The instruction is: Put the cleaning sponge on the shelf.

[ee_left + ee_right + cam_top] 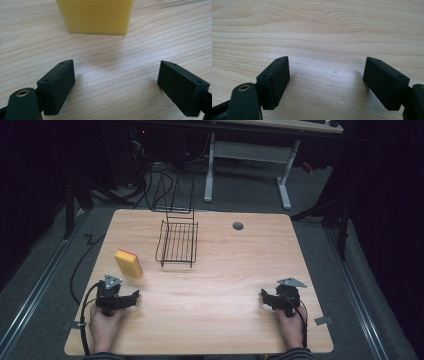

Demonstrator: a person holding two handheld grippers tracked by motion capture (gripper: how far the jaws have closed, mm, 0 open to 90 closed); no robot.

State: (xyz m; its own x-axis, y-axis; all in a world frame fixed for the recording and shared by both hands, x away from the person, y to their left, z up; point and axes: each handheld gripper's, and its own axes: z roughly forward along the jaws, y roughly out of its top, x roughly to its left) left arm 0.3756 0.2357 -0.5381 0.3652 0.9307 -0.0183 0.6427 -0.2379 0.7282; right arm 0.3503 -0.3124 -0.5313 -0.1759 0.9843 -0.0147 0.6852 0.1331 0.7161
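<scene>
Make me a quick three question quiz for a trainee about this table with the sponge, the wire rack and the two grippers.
1. True or false: the left gripper is closed on the yellow sponge.
2. Which thing lies nearer the left gripper: A) the wire rack, B) the sponge, C) the round grey hole in the table?
3. What lies between the fingers of the right gripper?

Key
1. False: its fingers stand apart, with the sponge ahead of them and untouched.
2. B.
3. Bare wooden tabletop; the fingers are spread and hold nothing.
</scene>
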